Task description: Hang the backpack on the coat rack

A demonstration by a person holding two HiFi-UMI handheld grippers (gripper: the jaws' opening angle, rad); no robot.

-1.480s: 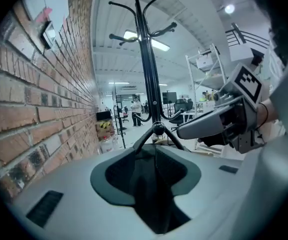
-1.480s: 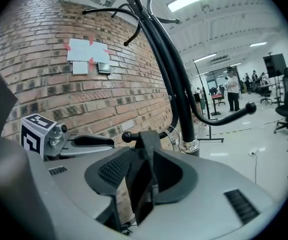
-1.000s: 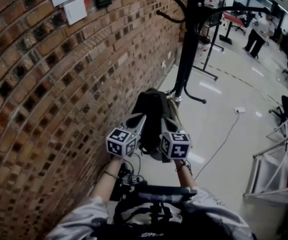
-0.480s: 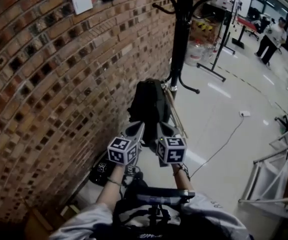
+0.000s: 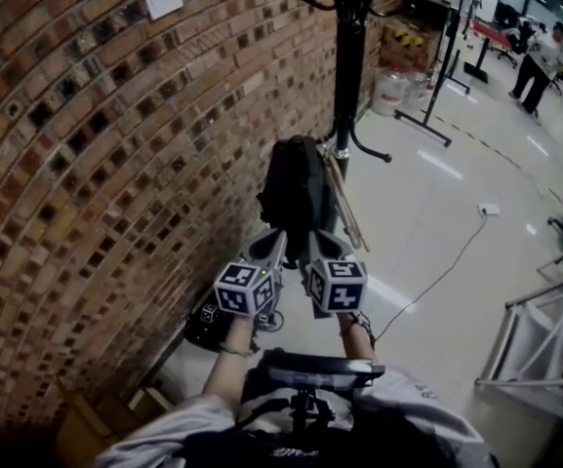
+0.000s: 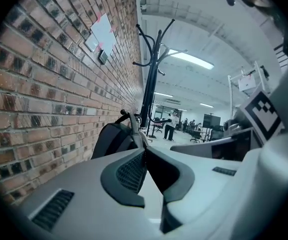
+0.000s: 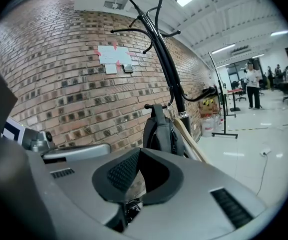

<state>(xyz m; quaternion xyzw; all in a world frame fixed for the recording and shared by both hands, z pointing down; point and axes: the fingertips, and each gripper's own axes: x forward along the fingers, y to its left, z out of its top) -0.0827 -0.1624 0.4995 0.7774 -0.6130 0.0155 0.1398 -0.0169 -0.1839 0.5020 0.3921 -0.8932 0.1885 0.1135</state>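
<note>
Backpack [image 5: 296, 188] hangs on coat rack [image 5: 347, 57], just beside brick wall [image 5: 115, 164].

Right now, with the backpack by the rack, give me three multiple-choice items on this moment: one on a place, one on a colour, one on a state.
1. Where is the backpack?
A. on the person's back
B. at the rack, beside the brick wall
C. out on the open floor

2. What colour is the backpack?
A. black
B. red
C. yellow

3. How do the jaws of the left hand-held gripper and the right hand-held gripper stand?
A. both wide open
B. one open, one shut
C. both shut

Answers:
1 B: the head view shows it hanging low on the rack, close to the wall.
2 A: its cloth is dark in every view.
3 C: each gripper view shows the pads together with nothing between them.
</note>
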